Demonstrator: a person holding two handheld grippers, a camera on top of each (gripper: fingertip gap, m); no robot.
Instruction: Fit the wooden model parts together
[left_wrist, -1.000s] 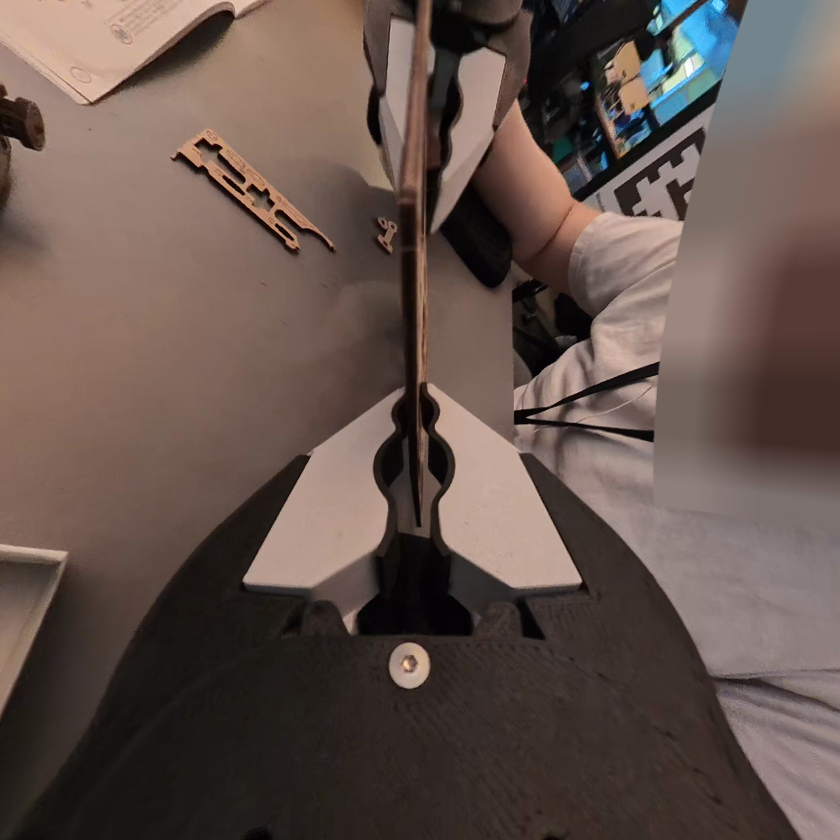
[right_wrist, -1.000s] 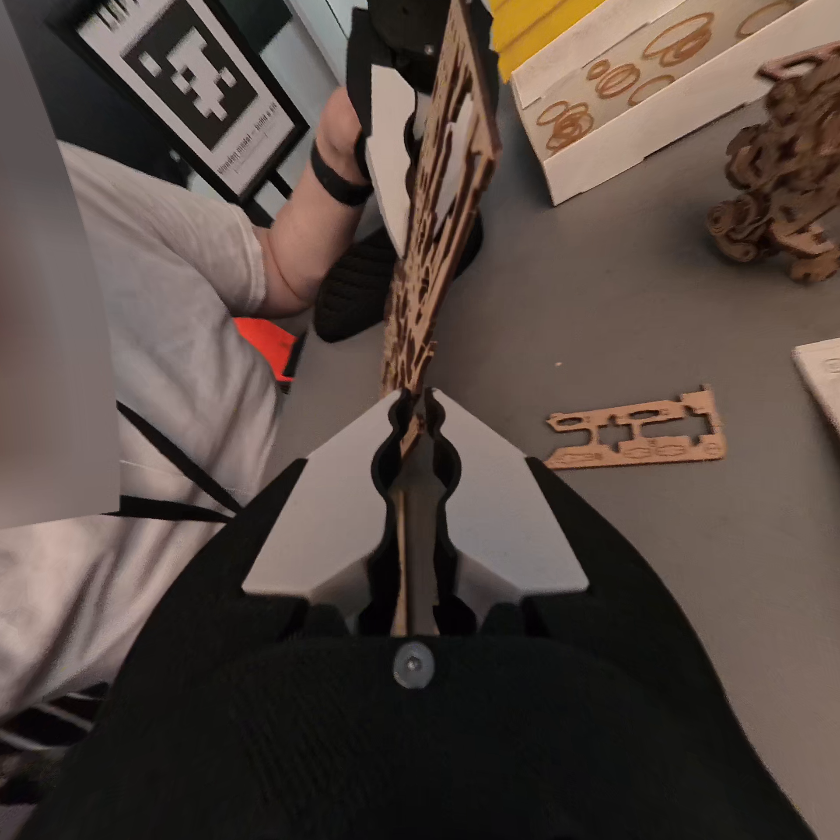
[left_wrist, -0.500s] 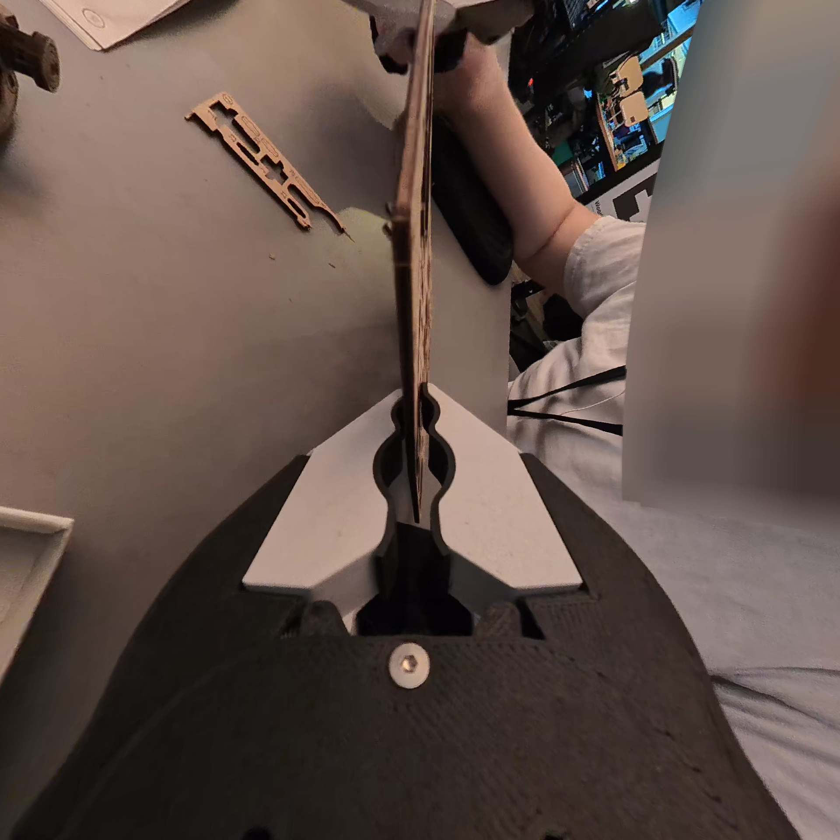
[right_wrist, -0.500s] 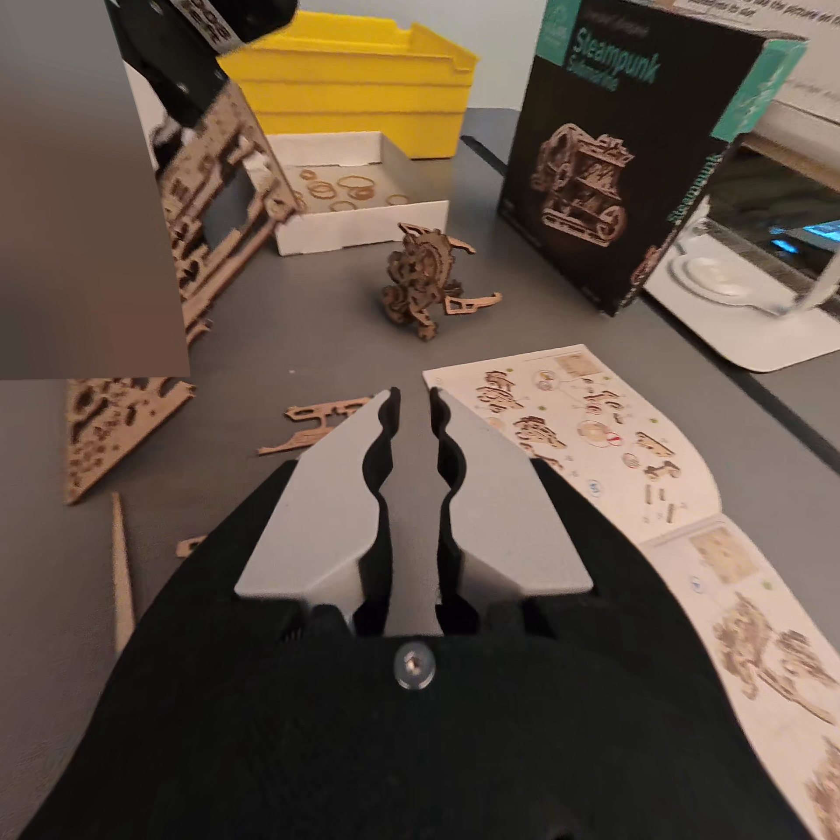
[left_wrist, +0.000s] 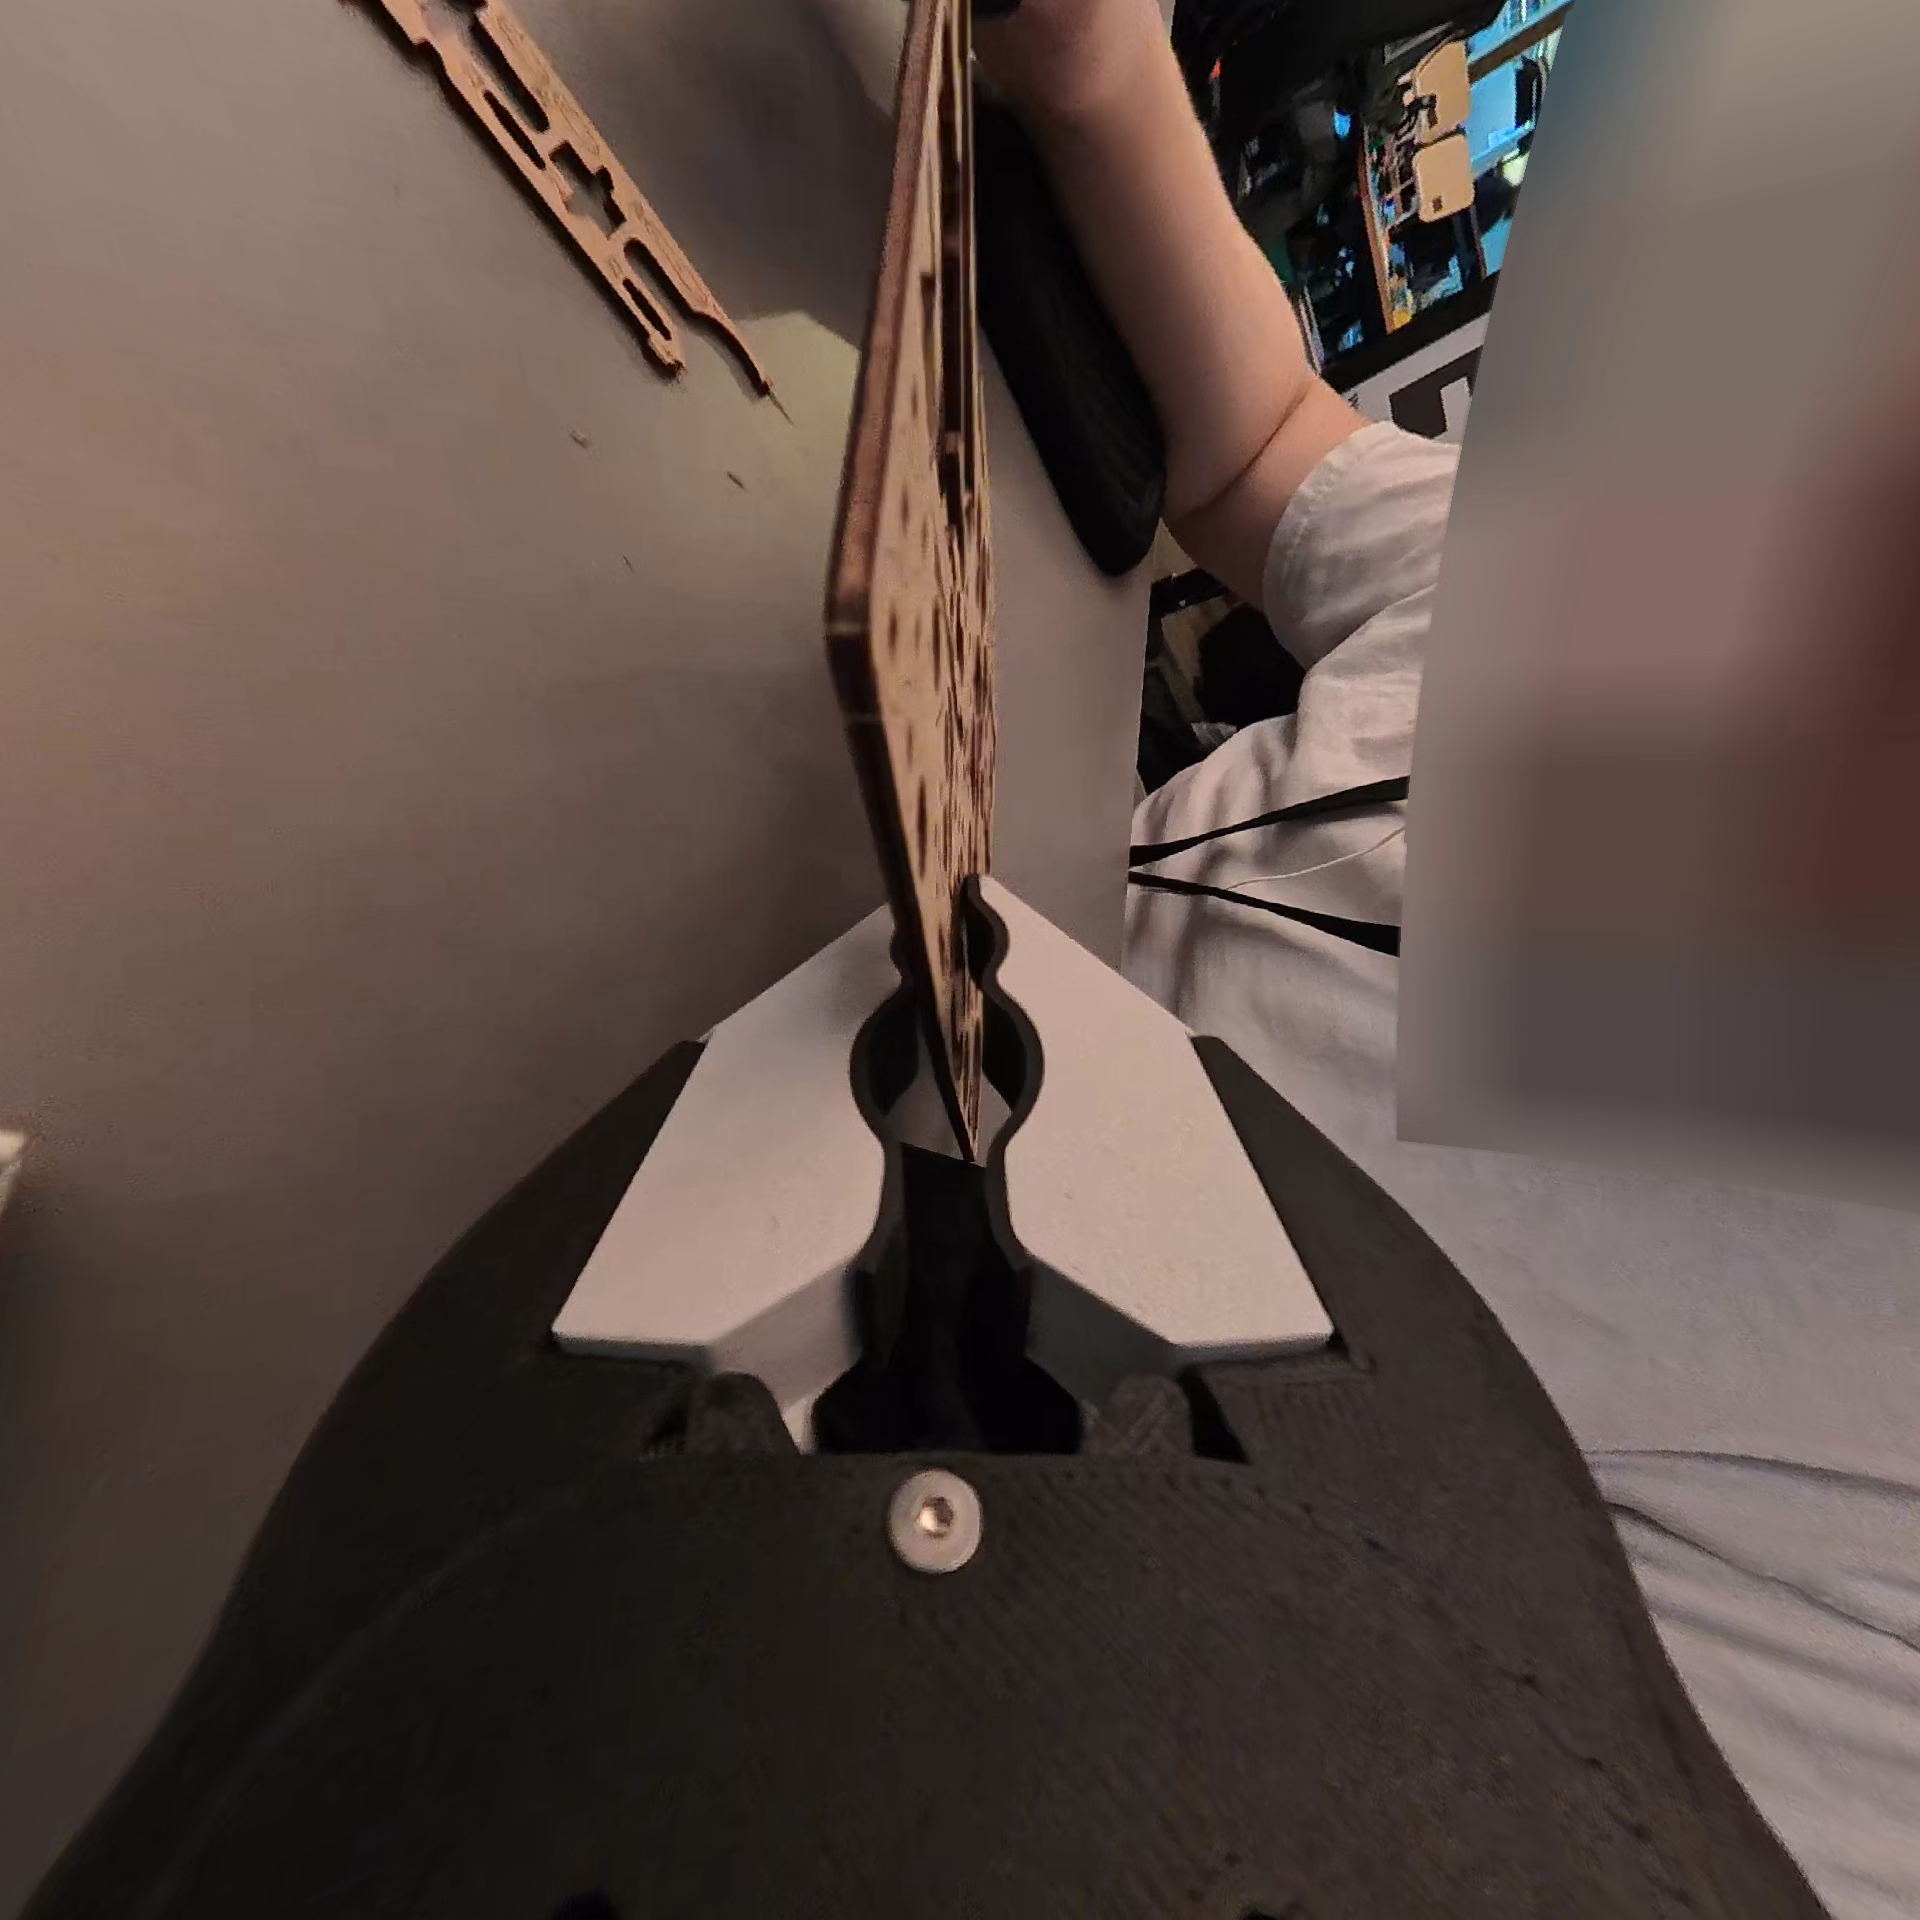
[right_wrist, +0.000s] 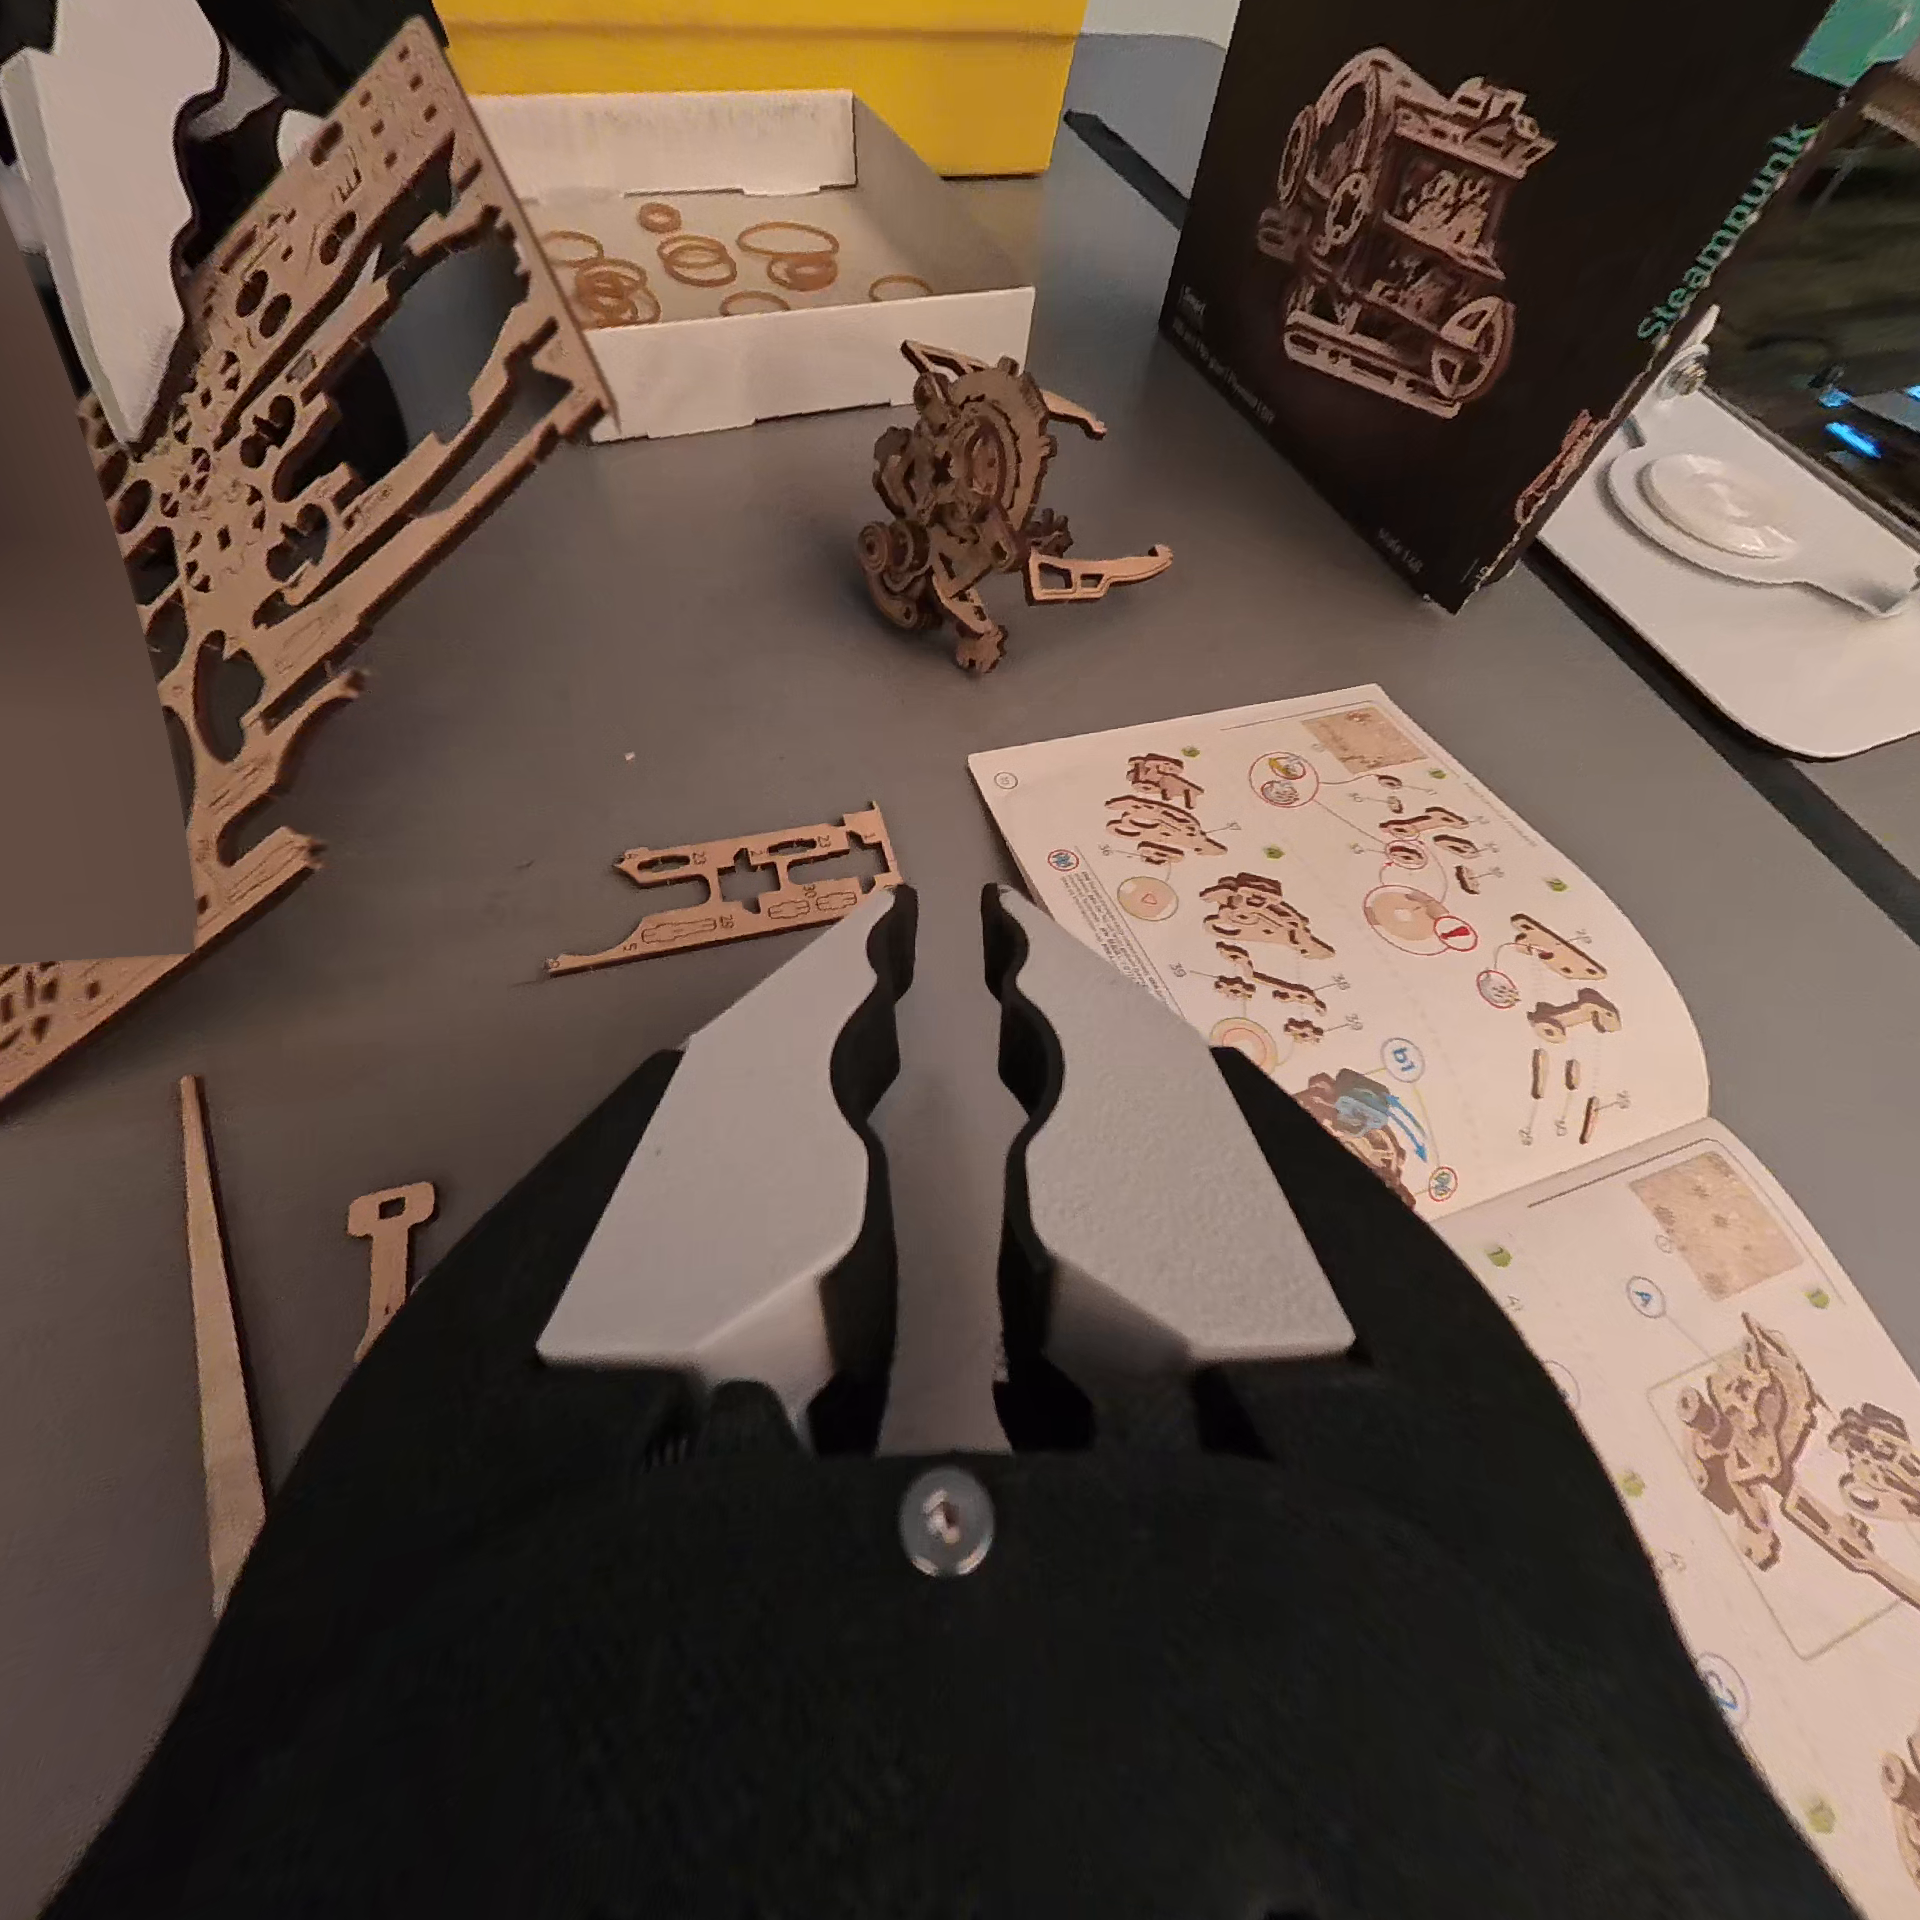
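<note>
My left gripper (left_wrist: 935, 920) is shut on the lower edge of a thin laser-cut wooden sheet (left_wrist: 920, 582), seen edge-on and held upright above the grey table. In the right wrist view the same sheet (right_wrist: 312, 468) hangs at the upper left, with many parts punched out, in the left gripper's white fingers (right_wrist: 94, 239). My right gripper (right_wrist: 948, 904) is open and empty, low over the table. A partly built wooden model (right_wrist: 966, 520) stands beyond it. A wooden strip fragment (right_wrist: 758, 894) lies just left of its fingertips; it also shows in the left wrist view (left_wrist: 582, 197).
An open instruction booklet (right_wrist: 1403, 987) lies to the right. A white box with rings (right_wrist: 810, 353), a yellow bin (right_wrist: 758, 83) and a black product box (right_wrist: 1455, 291) stand behind. A wooden stick (right_wrist: 218, 1351), a small T-shaped piece (right_wrist: 384, 1257) and another sheet (right_wrist: 42, 1008) lie left. A person's arm (left_wrist: 1195, 312) is near. Across from one pair of fingers to the other is roughly 20 cm. The left gripper is farther from the small T-shaped piece (right_wrist: 384, 1257), some 20 cm, than the right, some 12 cm.
My right gripper let go of the sheet, opened and swung away to face the table, then moved lower and closer. My left gripper still holds the sheet, now tilted slightly.
</note>
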